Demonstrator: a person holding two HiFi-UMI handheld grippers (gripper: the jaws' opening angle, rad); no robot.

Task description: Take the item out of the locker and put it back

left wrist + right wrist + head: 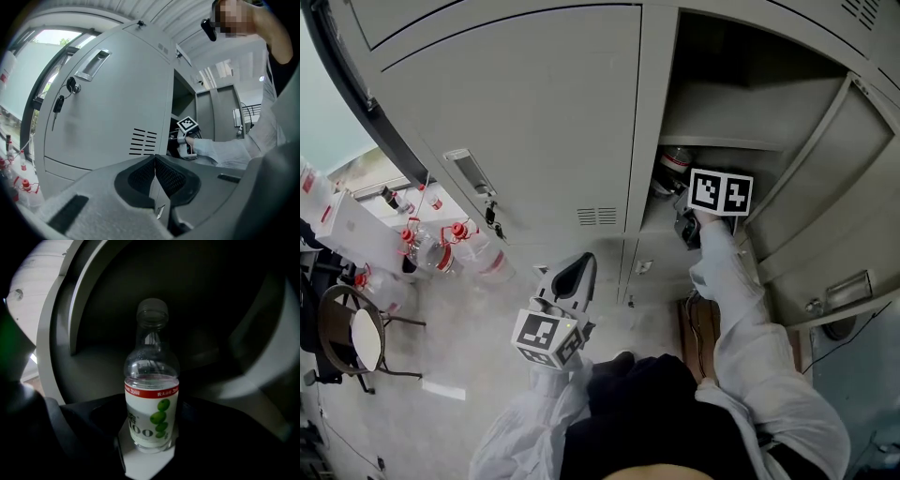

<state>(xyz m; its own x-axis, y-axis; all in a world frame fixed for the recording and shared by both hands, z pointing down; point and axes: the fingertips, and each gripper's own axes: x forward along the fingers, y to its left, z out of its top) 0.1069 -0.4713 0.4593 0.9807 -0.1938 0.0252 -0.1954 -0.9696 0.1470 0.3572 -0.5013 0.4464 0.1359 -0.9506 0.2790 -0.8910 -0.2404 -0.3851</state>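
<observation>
- The left gripper [154, 161] hangs low in front of the person, jaws pressed together with nothing between them.
- The right gripper [151, 427] reaches into the open locker [741, 103], jaws closed against both sides of the bottle [152, 394].
- The bottle stands upright on the locker's inner surface [98, 362]; it is clear, with a white label.

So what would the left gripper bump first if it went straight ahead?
Probably the closed locker door, near its vent slits. The left gripper, jaws together, points about at that door's right edge, though depth is unclear.
</observation>
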